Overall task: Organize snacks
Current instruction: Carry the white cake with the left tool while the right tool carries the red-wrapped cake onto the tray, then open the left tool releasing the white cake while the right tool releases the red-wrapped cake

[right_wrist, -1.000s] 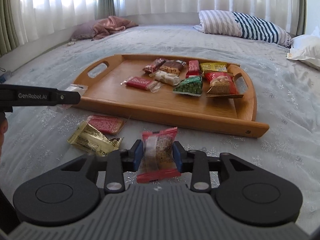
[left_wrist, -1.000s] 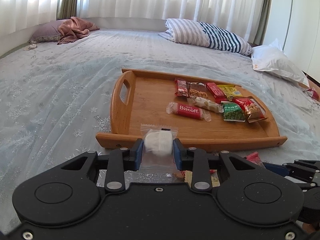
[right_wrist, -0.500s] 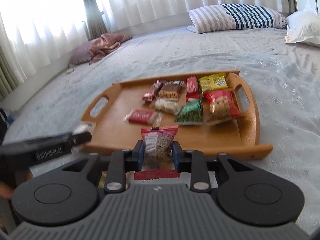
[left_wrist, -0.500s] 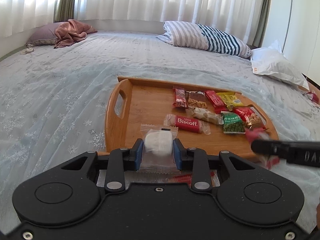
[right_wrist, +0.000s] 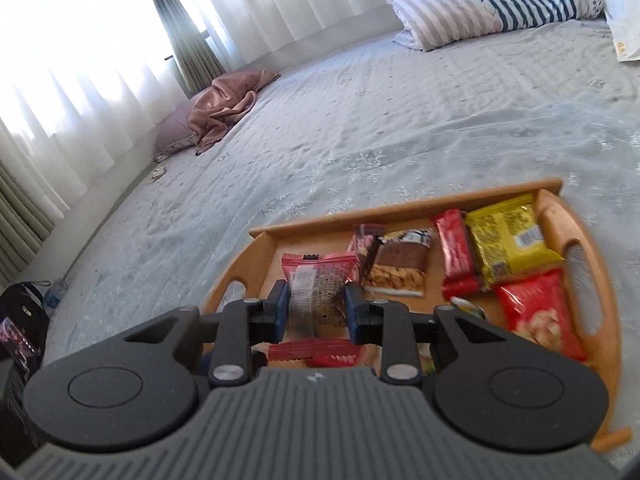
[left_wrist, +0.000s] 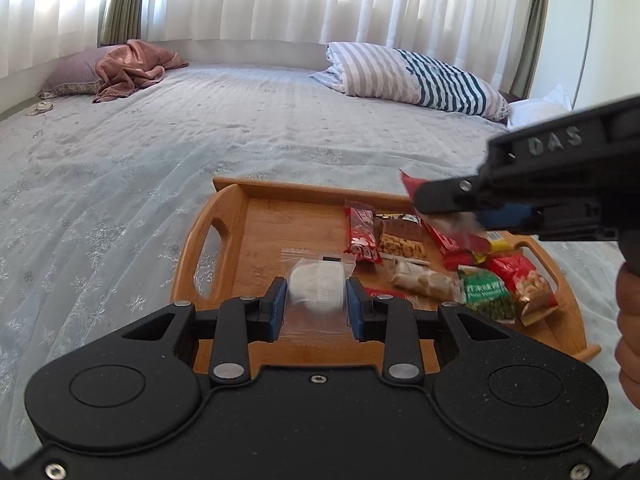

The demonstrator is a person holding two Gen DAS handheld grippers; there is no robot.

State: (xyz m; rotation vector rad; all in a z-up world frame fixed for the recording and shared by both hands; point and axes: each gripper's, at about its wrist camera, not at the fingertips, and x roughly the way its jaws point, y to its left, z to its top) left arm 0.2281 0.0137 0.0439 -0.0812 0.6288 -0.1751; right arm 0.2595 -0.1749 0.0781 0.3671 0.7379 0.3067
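On the bed [left_wrist: 160, 168] the wooden tray [left_wrist: 224, 232] holds snacks. My left hand-held gripper [left_wrist: 316, 304] clamps a white wrapped snack [left_wrist: 318, 286] over its near edge; my right hand-held gripper [right_wrist: 316, 304] clamps a red packet [right_wrist: 318, 280] above it.

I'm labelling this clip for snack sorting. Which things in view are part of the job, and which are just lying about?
Part of the job:
- wooden tray
- white snack in clear wrapper, in left gripper
- red snack packet, in right gripper
- green pea packet
- yellow packet

Lying about:
- striped pillow
- pink blanket
- curtains
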